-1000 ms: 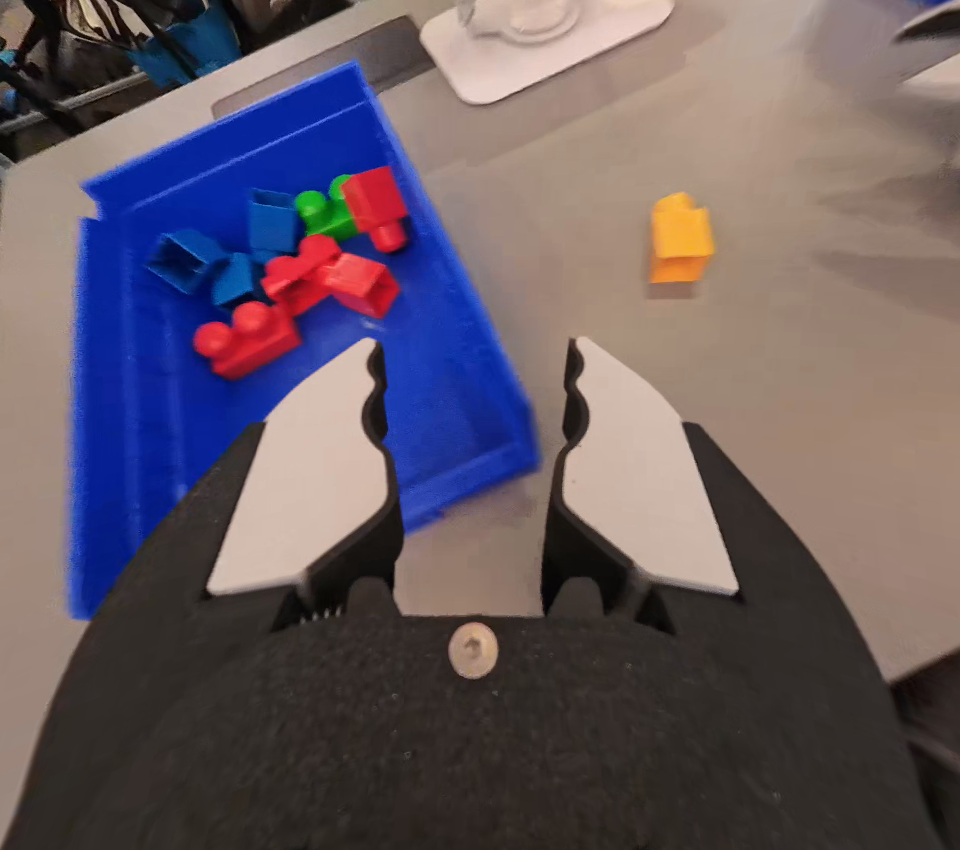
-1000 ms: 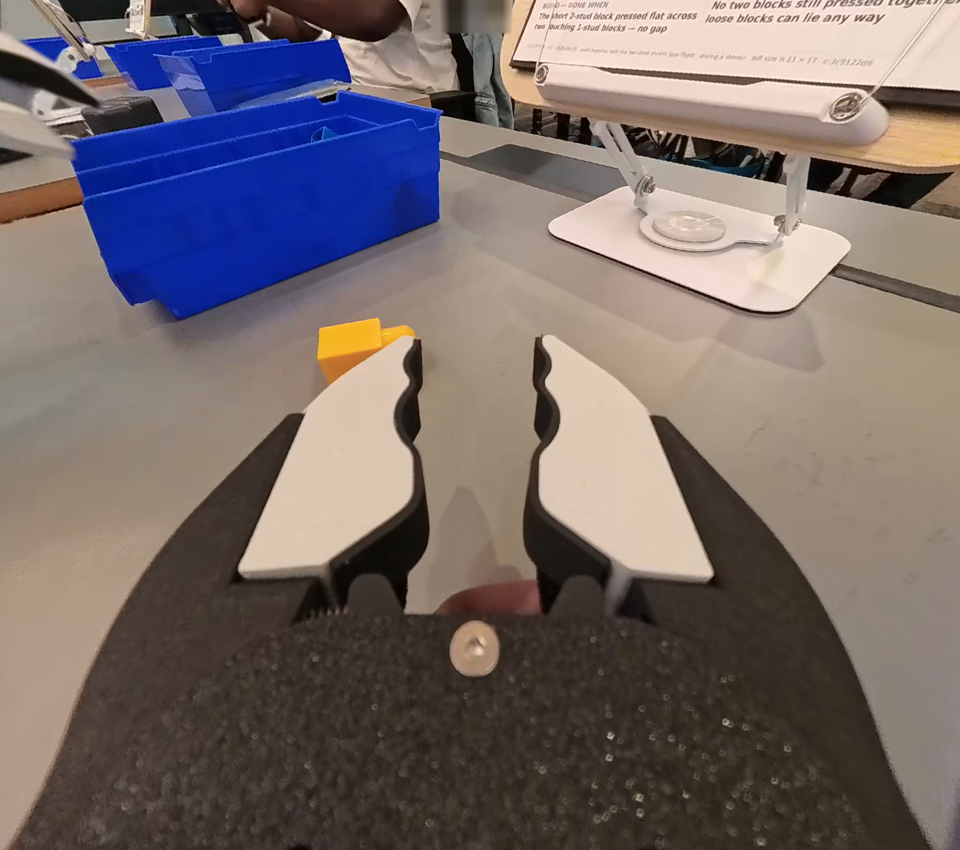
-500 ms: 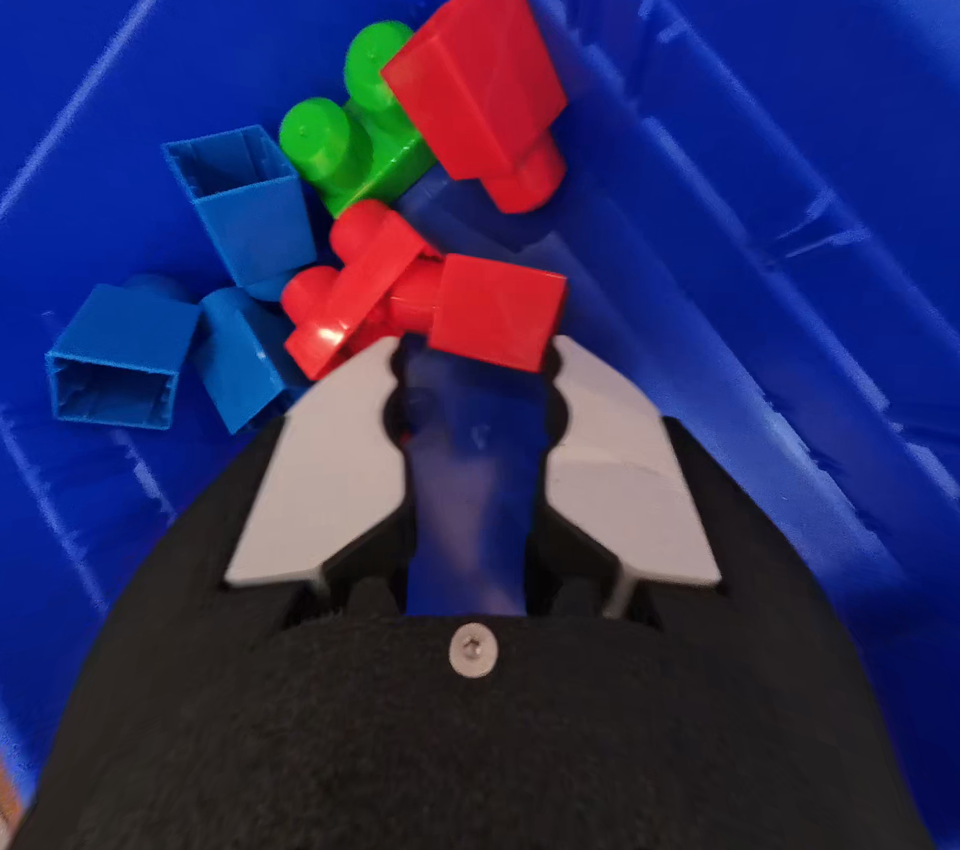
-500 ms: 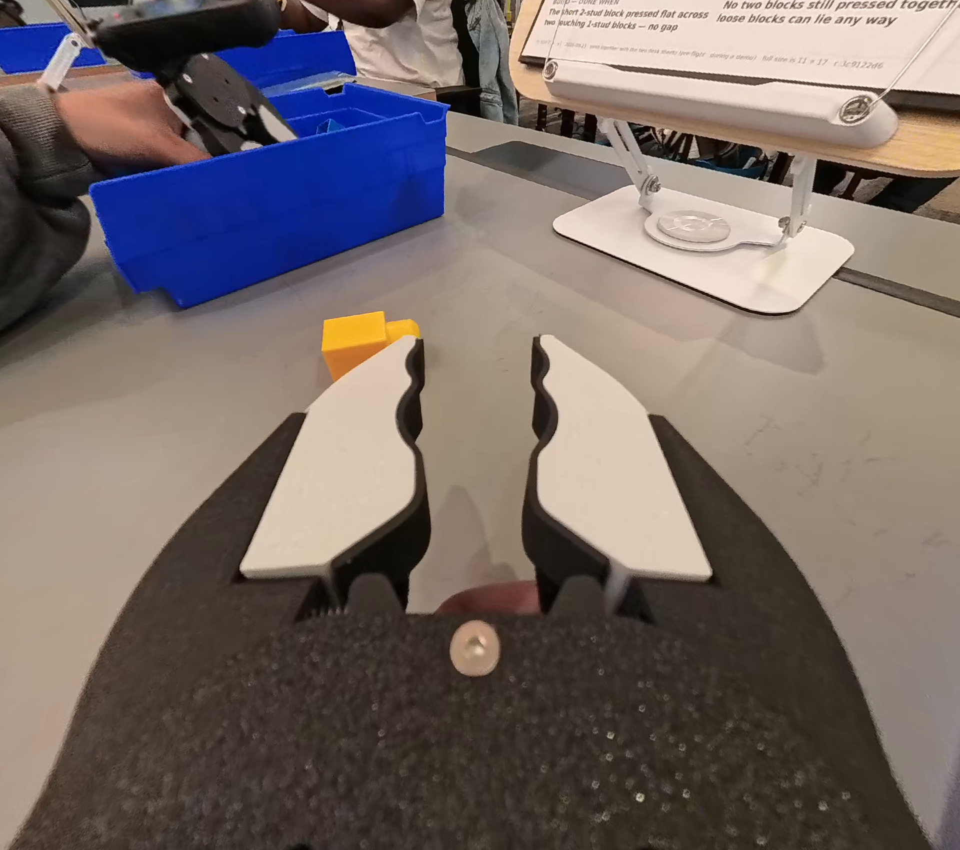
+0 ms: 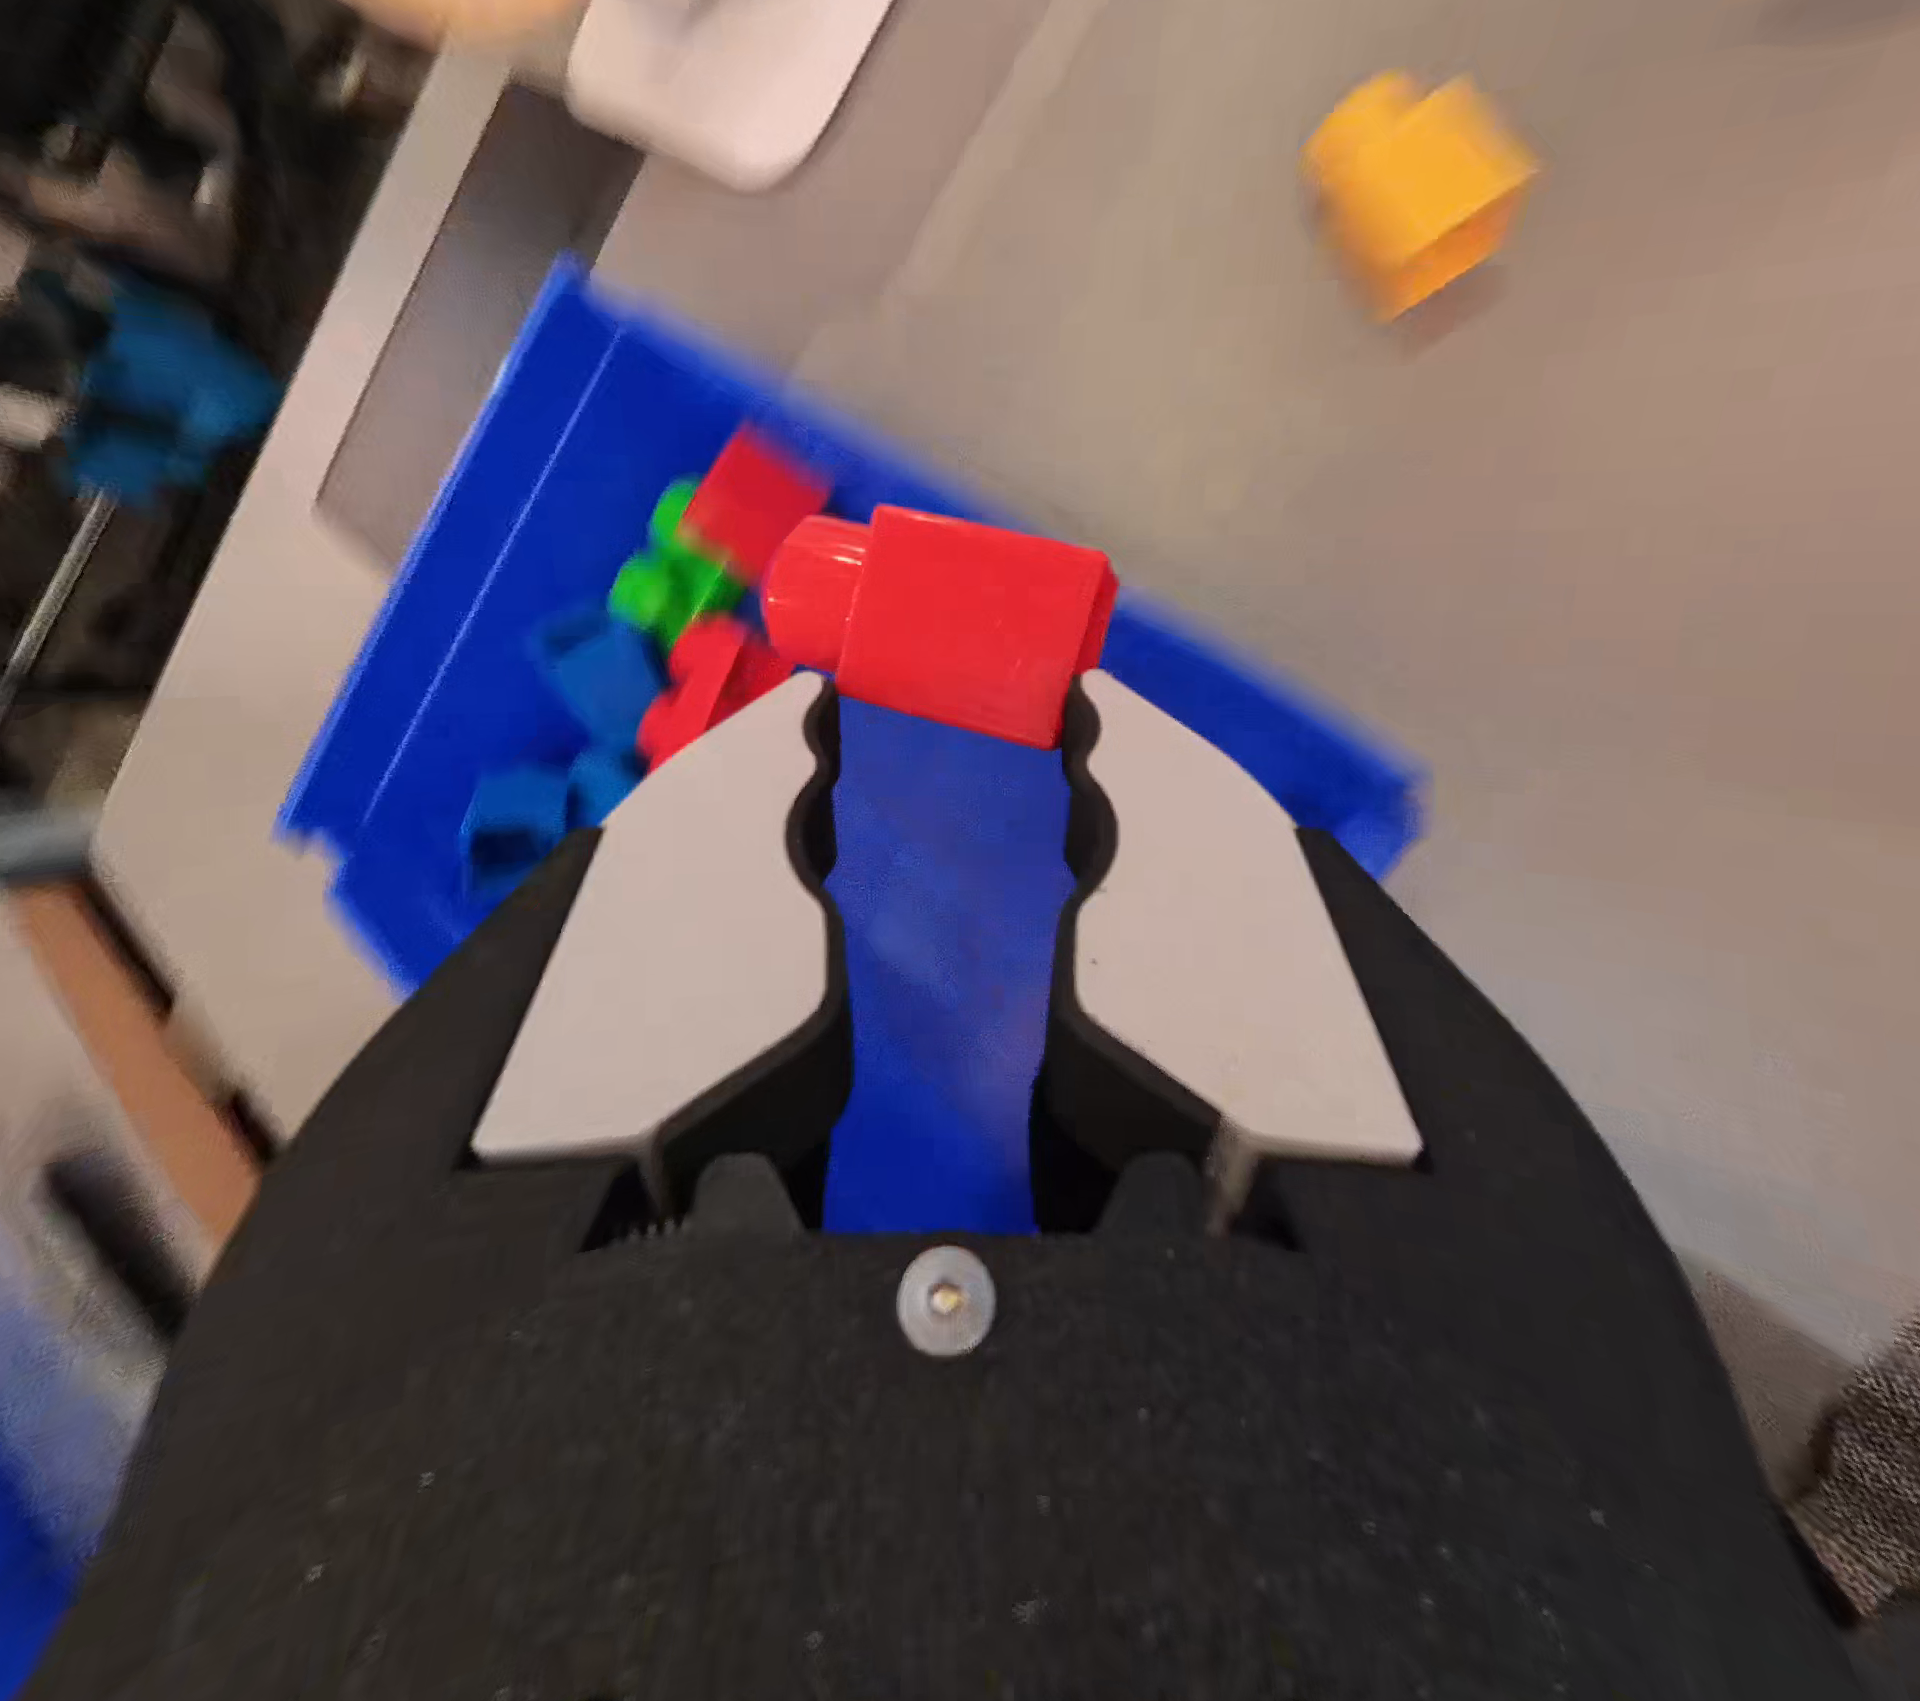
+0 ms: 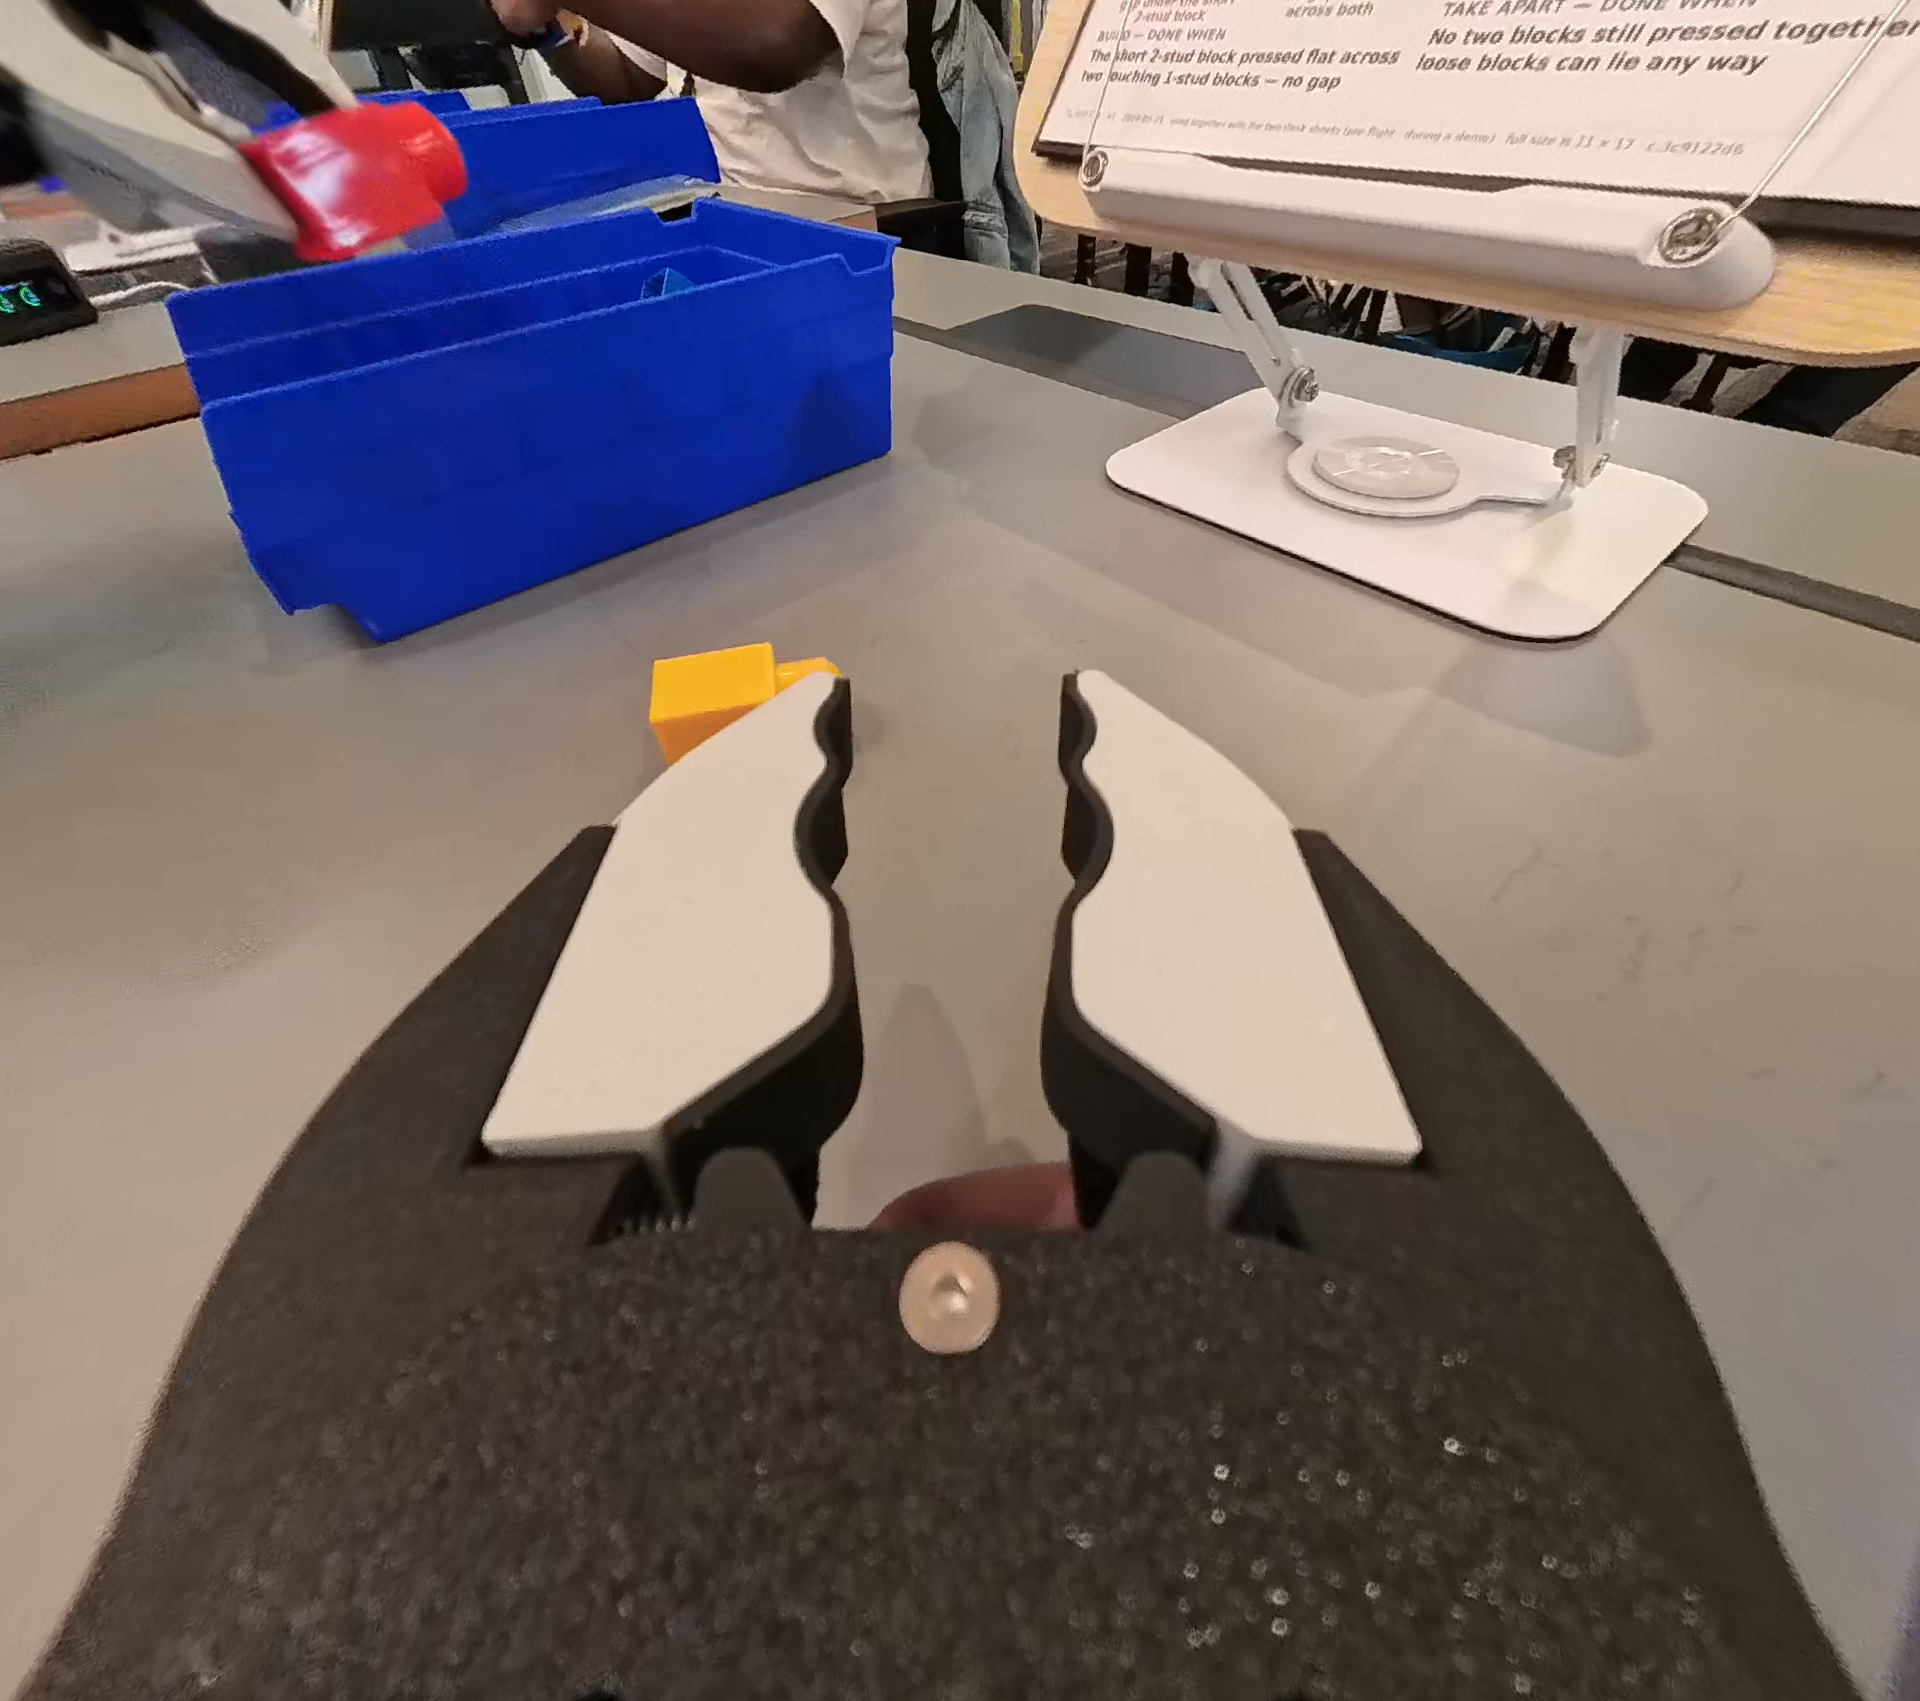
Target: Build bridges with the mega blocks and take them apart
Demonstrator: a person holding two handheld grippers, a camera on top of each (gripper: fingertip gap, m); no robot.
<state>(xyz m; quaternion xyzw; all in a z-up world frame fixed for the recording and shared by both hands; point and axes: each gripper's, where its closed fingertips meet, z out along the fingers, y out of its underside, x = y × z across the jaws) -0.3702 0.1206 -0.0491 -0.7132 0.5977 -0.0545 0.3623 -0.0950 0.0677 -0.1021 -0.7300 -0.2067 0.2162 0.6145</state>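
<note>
My left gripper (image 5: 945, 701) is shut on a red one-stud block (image 5: 951, 623) and holds it in the air above the blue bin (image 5: 447, 716). It also shows in the right wrist view, where the red block (image 6: 348, 181) hangs above the bin (image 6: 540, 425). The bin holds several red, blue and green blocks (image 5: 665, 591). A yellow block (image 5: 1418, 191) lies on the grey table; in the right wrist view the yellow block (image 6: 712, 695) sits just ahead and left of my right gripper (image 6: 956, 695), which is open and empty, low over the table.
A white document stand (image 6: 1403, 498) with an instruction sheet stands at the back right of the table. A second blue bin (image 6: 582, 145) sits behind the first. A person in a white shirt (image 6: 790, 30) works at another table behind.
My left gripper closed on the red block inside the bin and lifted it up out of the bin. My right gripper stayed still.
</note>
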